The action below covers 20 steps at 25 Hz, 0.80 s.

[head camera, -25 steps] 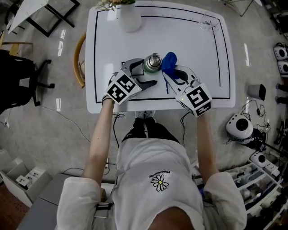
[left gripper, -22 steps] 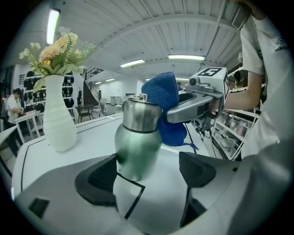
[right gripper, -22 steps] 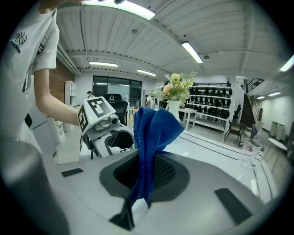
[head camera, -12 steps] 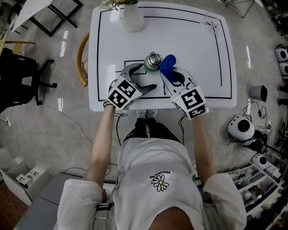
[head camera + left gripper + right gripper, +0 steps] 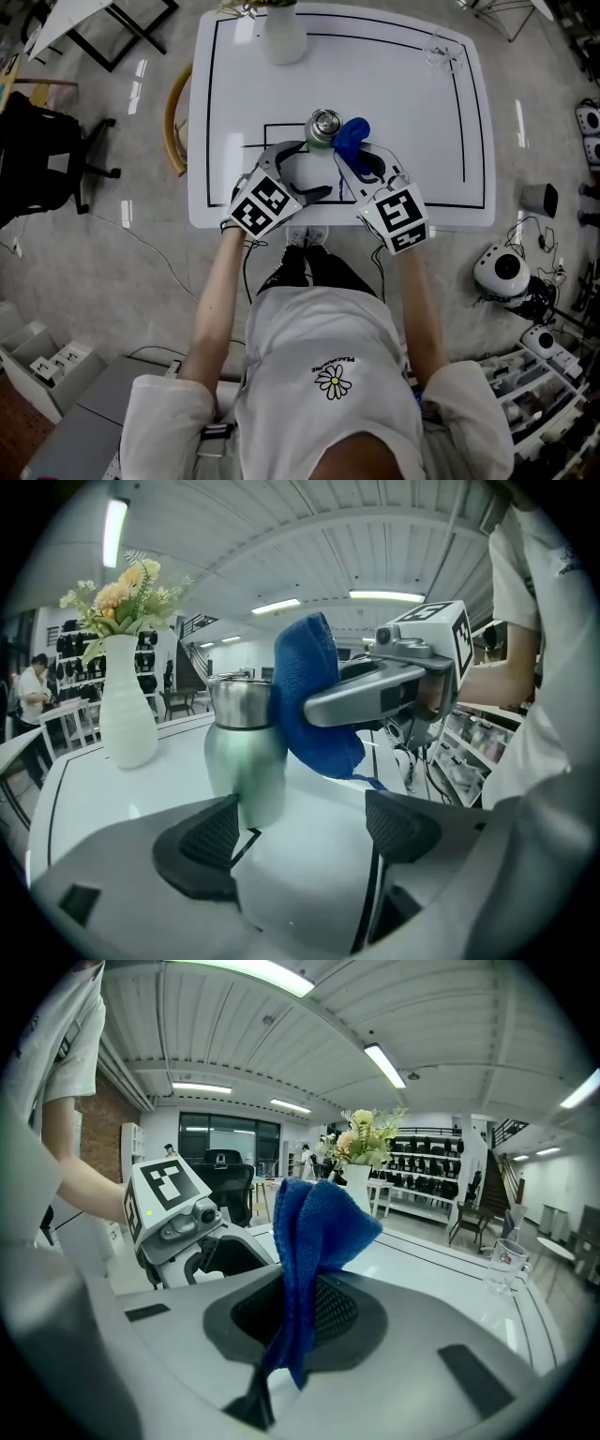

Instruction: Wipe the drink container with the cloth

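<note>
A green metal flask point(image 5: 323, 127) with a steel top stands upright on the white table point(image 5: 441, 141). A blue cloth point(image 5: 352, 132) rests against its right side, and my right gripper point(image 5: 357, 157) is shut on that cloth. In the right gripper view the cloth point(image 5: 319, 1227) rises from between the pads. My left gripper point(image 5: 314, 171) is open just in front of the flask. In the left gripper view the flask point(image 5: 246, 752) stands beyond the left pad point(image 5: 202, 841), outside the jaws, with the cloth point(image 5: 314, 700) pressed to its side.
A white vase point(image 5: 281, 37) of flowers stands at the table's far edge, and a clear glass point(image 5: 439, 47) sits at the far right corner. A wooden chair point(image 5: 173, 117) is by the table's left side. Black lines mark the tabletop.
Both grippers have drawn slightly back toward the person. The left jaws' tips now sit a little short of the flask. The cloth stays against the flask's right side.
</note>
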Each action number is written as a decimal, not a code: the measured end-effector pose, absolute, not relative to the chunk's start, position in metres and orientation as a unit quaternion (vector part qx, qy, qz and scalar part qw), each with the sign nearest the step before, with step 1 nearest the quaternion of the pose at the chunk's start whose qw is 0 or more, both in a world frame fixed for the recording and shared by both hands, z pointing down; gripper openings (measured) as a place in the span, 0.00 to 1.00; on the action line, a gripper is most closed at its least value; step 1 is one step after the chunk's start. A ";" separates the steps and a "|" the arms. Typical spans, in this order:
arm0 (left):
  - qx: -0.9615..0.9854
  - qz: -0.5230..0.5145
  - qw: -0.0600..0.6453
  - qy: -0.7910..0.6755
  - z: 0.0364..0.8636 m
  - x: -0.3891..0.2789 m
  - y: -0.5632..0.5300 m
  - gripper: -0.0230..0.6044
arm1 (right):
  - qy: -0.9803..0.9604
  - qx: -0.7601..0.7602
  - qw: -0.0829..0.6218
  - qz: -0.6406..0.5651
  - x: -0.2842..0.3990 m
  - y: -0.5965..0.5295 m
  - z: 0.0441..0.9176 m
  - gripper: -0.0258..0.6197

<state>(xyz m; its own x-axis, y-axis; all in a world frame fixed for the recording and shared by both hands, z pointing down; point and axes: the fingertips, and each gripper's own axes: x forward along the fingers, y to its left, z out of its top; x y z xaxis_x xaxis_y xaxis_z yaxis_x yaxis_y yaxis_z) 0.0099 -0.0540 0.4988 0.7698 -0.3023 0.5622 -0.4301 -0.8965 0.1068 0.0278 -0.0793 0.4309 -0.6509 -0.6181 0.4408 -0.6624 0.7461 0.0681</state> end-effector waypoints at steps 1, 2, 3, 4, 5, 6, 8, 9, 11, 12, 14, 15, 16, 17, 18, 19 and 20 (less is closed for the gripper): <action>0.935 0.278 0.111 -0.192 0.499 0.009 -0.053 0.69 | -0.907 0.353 0.224 0.050 0.028 -0.079 0.431 0.11; 0.935 0.278 0.108 -0.190 0.498 0.007 -0.054 0.69 | -0.907 0.354 0.223 0.050 0.028 -0.079 0.431 0.11; 0.936 0.276 0.105 -0.192 0.497 0.004 -0.058 0.69 | -0.907 0.354 0.223 0.050 0.028 -0.079 0.431 0.11; 0.936 0.274 0.103 -0.196 0.496 0.000 -0.064 0.69 | -0.907 0.354 0.224 0.050 0.028 -0.079 0.431 0.11; 0.936 0.271 0.102 -0.201 0.494 -0.003 -0.071 0.69 | -0.907 0.353 0.225 0.050 0.028 -0.079 0.431 0.11; 0.936 0.268 0.101 -0.203 0.493 -0.005 -0.080 0.69 | -0.907 0.352 0.225 0.049 0.028 -0.079 0.431 0.11; 0.937 0.270 0.099 -0.197 0.493 -0.005 -0.096 0.69 | -0.907 0.352 0.226 0.050 0.028 -0.079 0.430 0.11; 0.937 0.274 0.097 -0.192 0.495 -0.004 -0.102 0.69 | -0.907 0.352 0.226 0.050 0.028 -0.079 0.430 0.11; 0.937 0.284 0.095 -0.179 0.500 0.001 -0.111 0.69 | -0.907 0.352 0.226 0.051 0.028 -0.080 0.430 0.11; 0.937 0.288 0.096 -0.172 0.503 0.003 -0.113 0.69 | -0.907 0.351 0.225 0.051 0.028 -0.080 0.430 0.11; 0.937 0.293 0.096 -0.161 0.510 0.008 -0.114 0.69 | -0.908 0.351 0.225 0.051 0.028 -0.081 0.430 0.11; 0.937 0.296 0.097 -0.157 0.513 0.010 -0.112 0.69 | -0.908 0.351 0.225 0.051 0.029 -0.081 0.430 0.11; 0.937 0.299 0.099 -0.153 0.514 0.012 -0.110 0.69 | -0.908 0.351 0.225 0.050 0.029 -0.081 0.430 0.11; 0.936 0.301 0.100 -0.151 0.514 0.013 -0.107 0.69 | -0.908 0.351 0.225 0.050 0.030 -0.082 0.430 0.11; 0.936 0.302 0.101 -0.151 0.515 0.014 -0.104 0.69 | -0.907 0.351 0.225 0.050 0.030 -0.082 0.431 0.11; 0.936 0.301 0.103 -0.153 0.515 0.015 -0.102 0.69 | -0.907 0.352 0.225 0.050 0.030 -0.082 0.431 0.11; 0.935 0.299 0.106 -0.156 0.515 0.015 -0.100 0.69 | -0.907 0.353 0.224 0.049 0.030 -0.083 0.431 0.11</action>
<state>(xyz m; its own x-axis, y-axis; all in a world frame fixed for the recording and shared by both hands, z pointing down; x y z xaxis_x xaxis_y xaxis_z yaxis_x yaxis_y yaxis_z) 0.0149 -0.1002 0.5153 0.7723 -0.2292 0.5924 -0.3557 -0.9287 0.1044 0.0301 -0.0829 0.4310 -0.6500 -0.6184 0.4417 -0.6628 0.7457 0.0687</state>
